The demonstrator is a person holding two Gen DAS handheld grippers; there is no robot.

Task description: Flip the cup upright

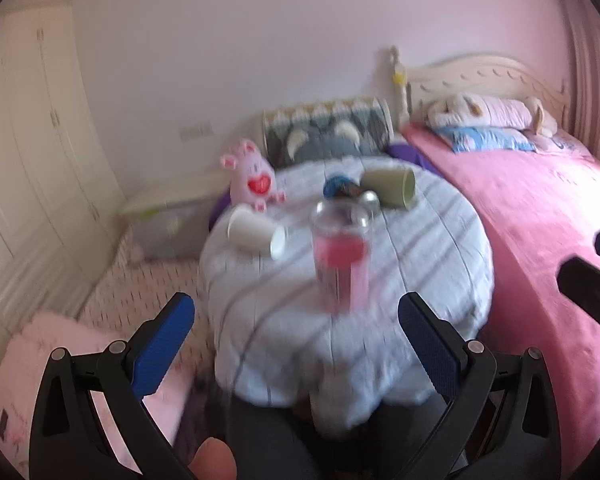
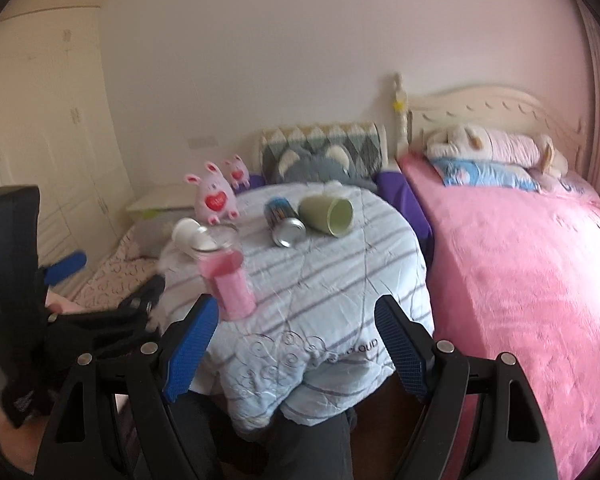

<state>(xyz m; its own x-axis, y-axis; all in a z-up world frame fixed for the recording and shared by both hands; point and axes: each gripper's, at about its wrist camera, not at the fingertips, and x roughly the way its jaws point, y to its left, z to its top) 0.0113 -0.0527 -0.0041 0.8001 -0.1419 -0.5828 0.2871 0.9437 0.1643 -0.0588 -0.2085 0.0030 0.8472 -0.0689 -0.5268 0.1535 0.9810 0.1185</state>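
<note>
A green cup (image 1: 392, 187) (image 2: 329, 214) lies on its side at the far side of a round table covered with a striped blue cloth (image 1: 420, 248) (image 2: 340, 280). A white paper cup (image 1: 256, 234) (image 2: 188, 234) also lies on its side at the left. My left gripper (image 1: 296, 344) is open and empty, held short of the table's near edge. My right gripper (image 2: 296, 344) is open and empty, also at the near edge. The left gripper shows at the left of the right wrist view (image 2: 66, 264).
A clear bottle with a pink sleeve (image 1: 342, 256) (image 2: 228, 276) stands upright near the table's front. A drink can (image 1: 350, 192) (image 2: 284, 222) lies beside the green cup. A pink plush toy (image 1: 254, 176) (image 2: 214, 196) sits at the back left. A pink bed (image 1: 540, 220) (image 2: 520, 260) is to the right.
</note>
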